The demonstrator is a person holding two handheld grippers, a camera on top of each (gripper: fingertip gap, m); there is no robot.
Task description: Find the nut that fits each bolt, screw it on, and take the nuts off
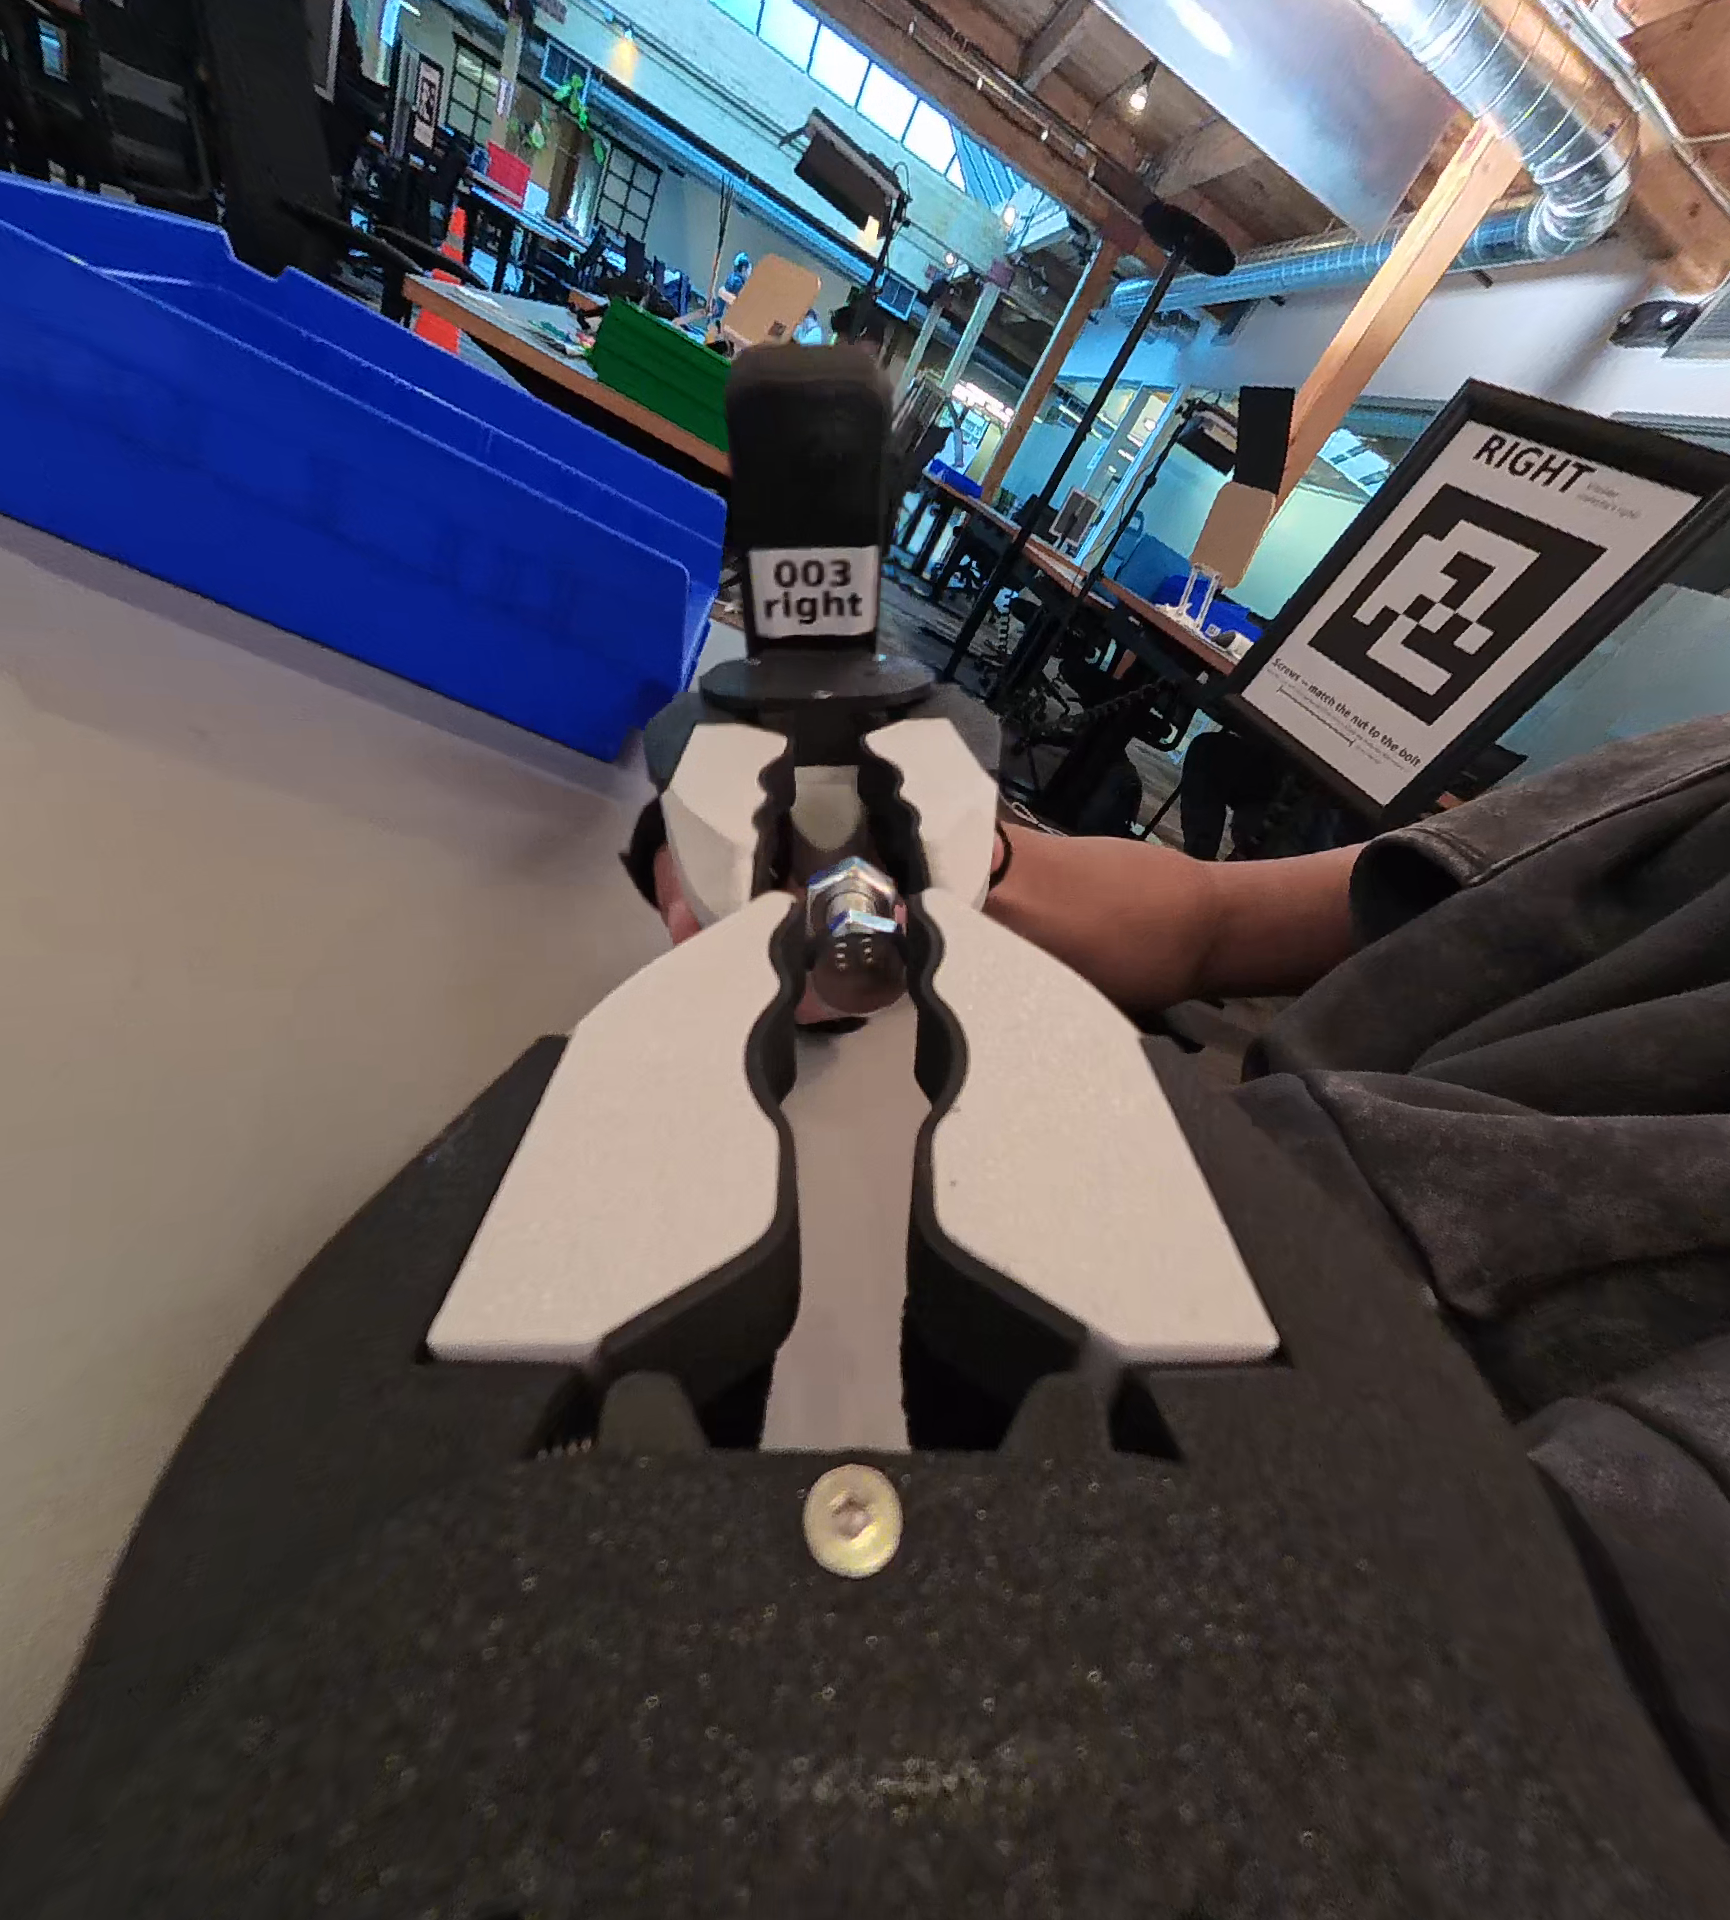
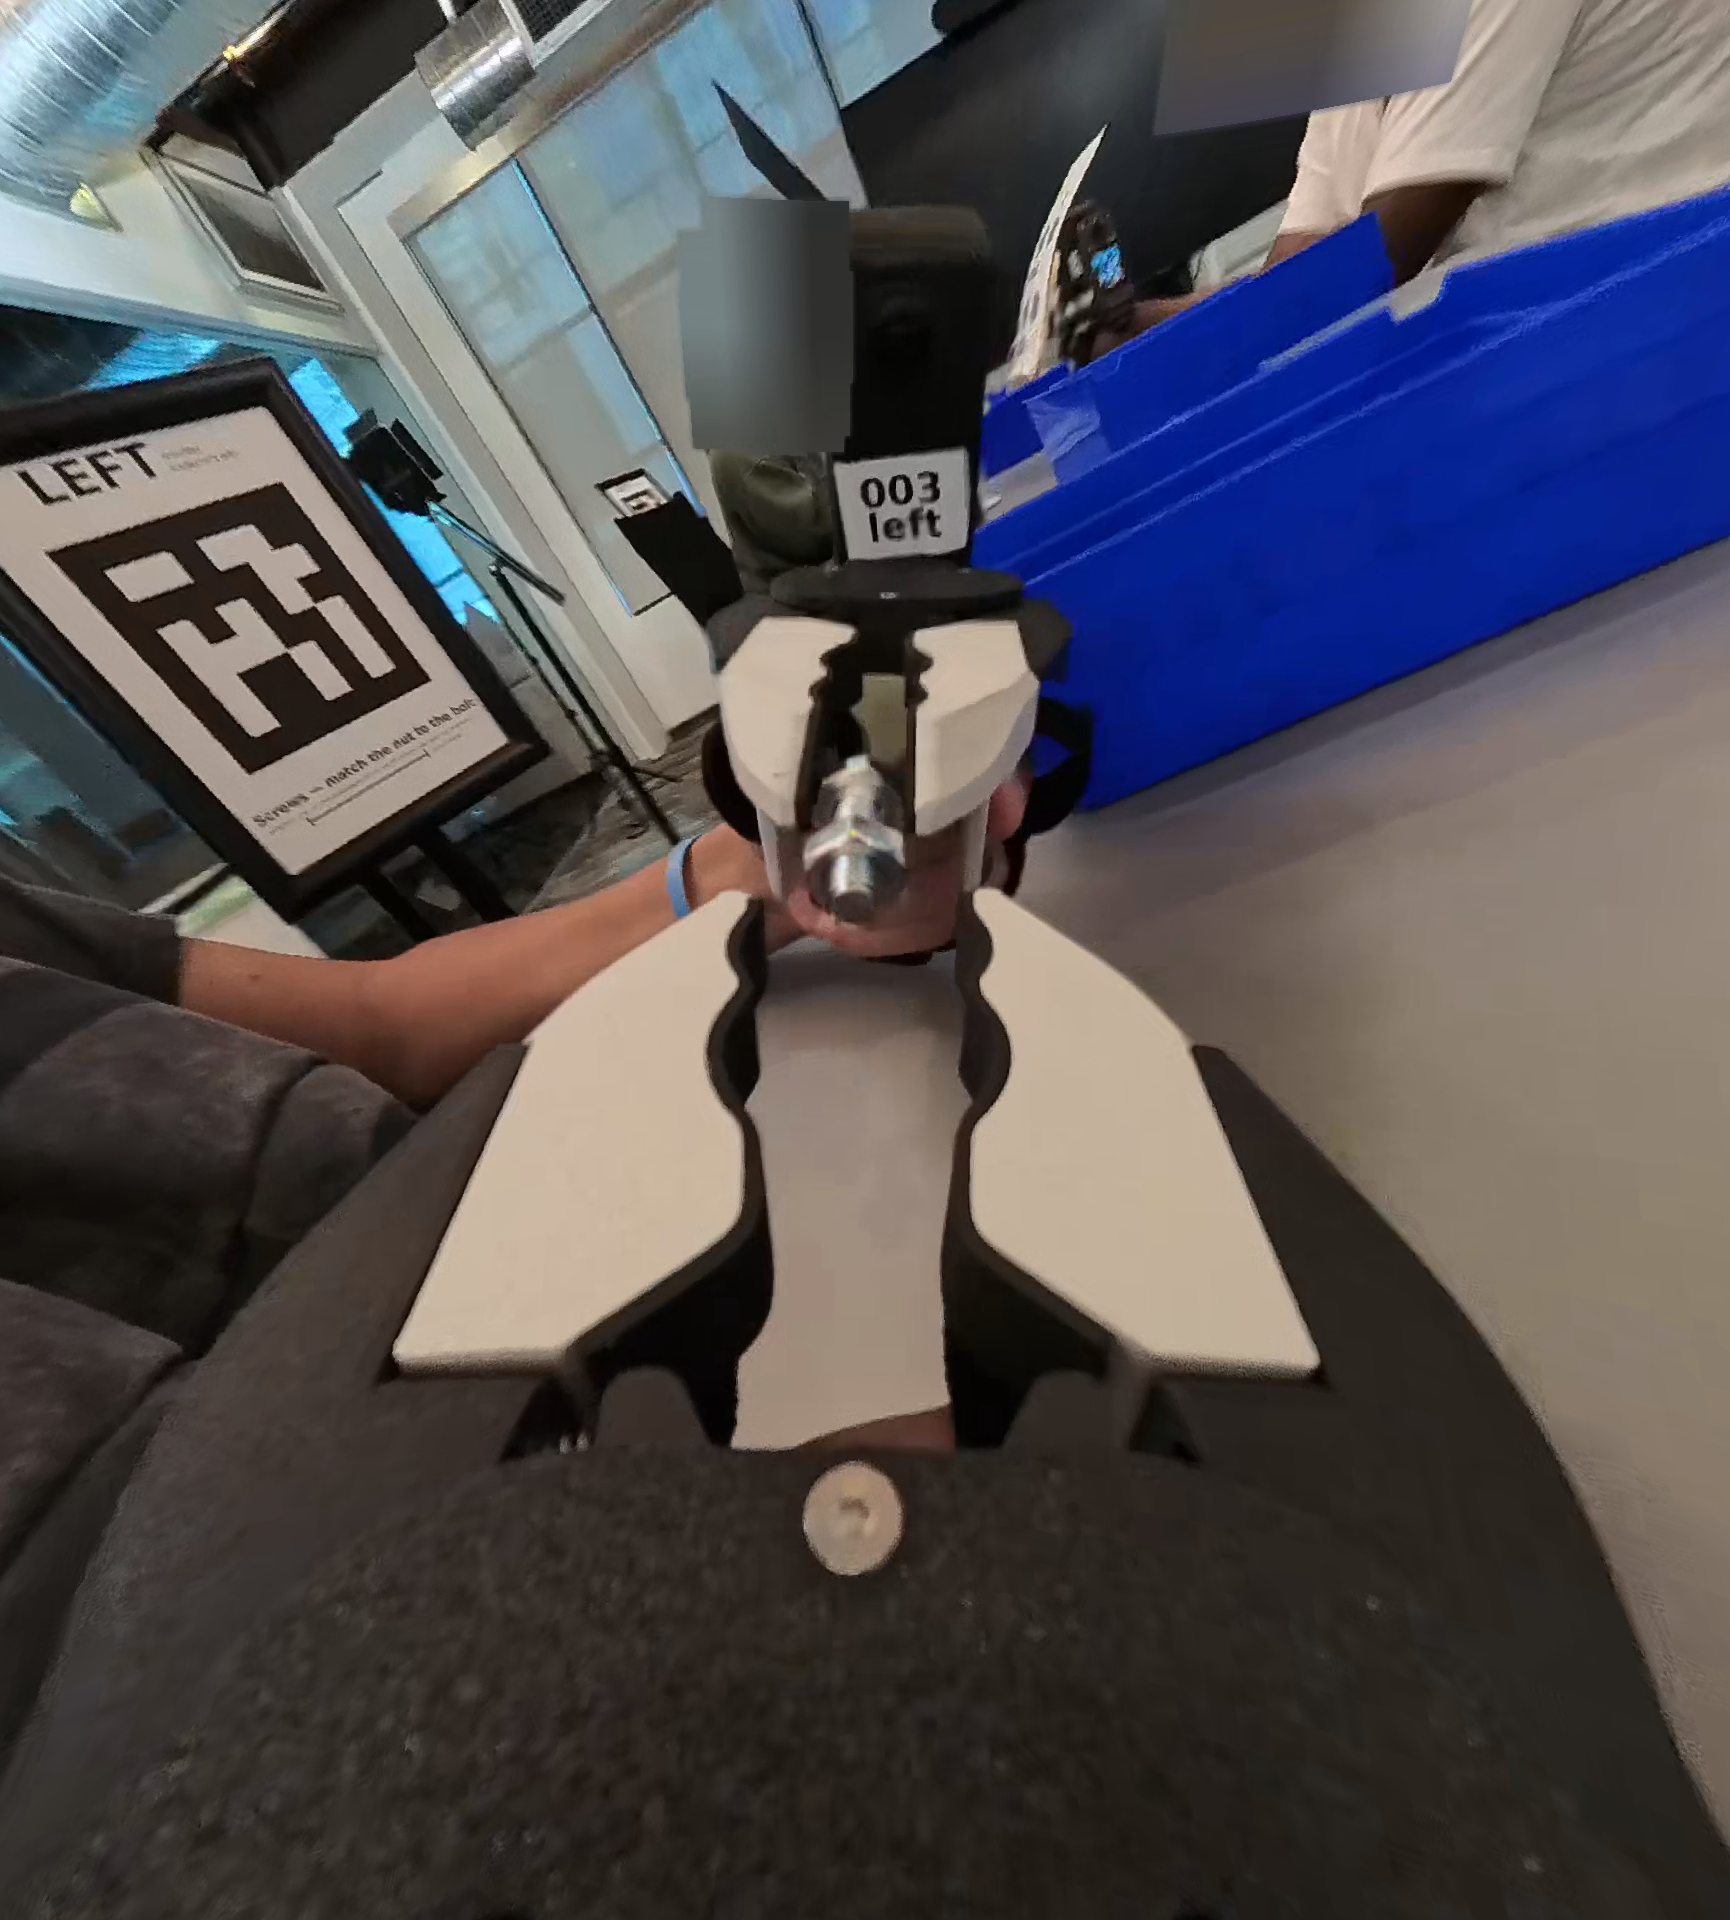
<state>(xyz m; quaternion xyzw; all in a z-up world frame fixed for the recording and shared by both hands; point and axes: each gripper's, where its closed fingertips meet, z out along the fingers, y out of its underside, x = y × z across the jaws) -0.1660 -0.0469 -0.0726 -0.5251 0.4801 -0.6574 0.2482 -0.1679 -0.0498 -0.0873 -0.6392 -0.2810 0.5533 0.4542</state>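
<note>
Facing each other above the bench (image 2: 1463,935), the left gripper (image 1: 845,935) clenches the bolt (image 2: 856,831) by its head while the right gripper (image 2: 856,914) stands released just off the threaded-on nut (image 2: 848,844), suggesting removal remains.

Setting: an open-plan lab or workshop hall. Indicators: exposed timber ceiling beams (image 1: 1380,301), silver spiral ventilation duct (image 1: 1526,135), rows of long wooden workbenches (image 1: 1131,582), black tripod stands (image 1: 1079,457), framed black-and-white marker boards (image 2: 217,634), a blue plastic storage bin (image 1: 300,488) on the grey worktop (image 1: 165,935).
</note>
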